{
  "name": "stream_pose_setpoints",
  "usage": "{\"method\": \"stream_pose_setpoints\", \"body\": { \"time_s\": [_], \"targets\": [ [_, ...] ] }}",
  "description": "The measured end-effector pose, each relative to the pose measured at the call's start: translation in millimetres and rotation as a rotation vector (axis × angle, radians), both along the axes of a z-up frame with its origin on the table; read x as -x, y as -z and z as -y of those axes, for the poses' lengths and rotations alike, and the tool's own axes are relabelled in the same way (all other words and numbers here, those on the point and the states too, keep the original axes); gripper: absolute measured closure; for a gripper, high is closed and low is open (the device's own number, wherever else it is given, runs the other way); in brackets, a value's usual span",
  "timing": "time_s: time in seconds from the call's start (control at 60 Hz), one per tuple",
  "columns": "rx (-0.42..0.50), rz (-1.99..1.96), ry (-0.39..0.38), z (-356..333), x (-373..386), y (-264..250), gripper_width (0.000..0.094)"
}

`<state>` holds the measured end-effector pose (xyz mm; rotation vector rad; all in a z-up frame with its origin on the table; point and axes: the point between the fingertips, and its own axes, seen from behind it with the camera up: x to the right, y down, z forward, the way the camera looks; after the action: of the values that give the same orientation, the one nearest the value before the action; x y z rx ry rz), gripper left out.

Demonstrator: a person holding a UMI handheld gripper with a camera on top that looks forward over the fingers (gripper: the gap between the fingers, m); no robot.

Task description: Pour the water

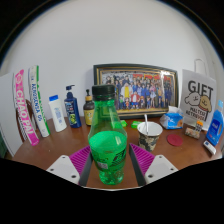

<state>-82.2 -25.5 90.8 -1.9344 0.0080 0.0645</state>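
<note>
Wooden tabletop (pixel 172 152) against a white wall, framed photo (pixel 135 90) behind. Fingers (pixel 68 166) level, pointing forward, clamped on an upright green bottle (pixel 107 135).

A framed group photograph (pixel 134 90) stands at the table's (pixel 178 152) back edge, against the wall. Toothpaste boxes (pixel 32 103), a white bottle (pixel 57 113) and a blue pump bottle (pixel 72 106) occupy the back left. A gift box (pixel 198 98) stands back right.

Brown wooden table (pixel 172 152): toothpaste boxes (pixel 30 100), lotion bottles (pixel 66 108), framed photo (pixel 135 88), bowl (pixel 150 130).
</note>
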Motion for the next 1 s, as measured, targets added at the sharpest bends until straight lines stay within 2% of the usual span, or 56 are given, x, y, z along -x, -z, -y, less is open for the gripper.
{"method": "stream_pose_setpoints", "body": {
  "time_s": [0.067,0.133,0.283,0.383,0.4,0.517,0.633,0.767,0.883,1.0],
  "targets": [
    [-0.029,0.033,-0.028,-3.2,6.6,-1.7,0.0374],
    [-0.051,0.067,-0.039,-5.3,10.5,-3.5,0.0401],
    [-0.085,0.103,-0.057,-7.0,15.9,-4.9,0.0552],
    [-0.071,0.109,-0.043,-7.4,14.0,-3.8,0.0595],
    [-0.066,0.111,-0.043,-7.6,14.2,-4.1,0.0624],
    [-0.081,0.028,-0.028,-16.2,20.7,-25.0,0.0626],
    [-0.124,-0.199,-0.015,-37.8,33.2,-67.2,0.0624],
    [-0.154,-0.602,0.011,-71.6,42.3,-112.6,0.0624],
    [-0.125,-1.061,0.052,-100.5,39.9,-137.2,0.0623],
    [-0.118,-1.360,0.108,-123.0,18.0,-131.2,0.0625]
  ]
}}
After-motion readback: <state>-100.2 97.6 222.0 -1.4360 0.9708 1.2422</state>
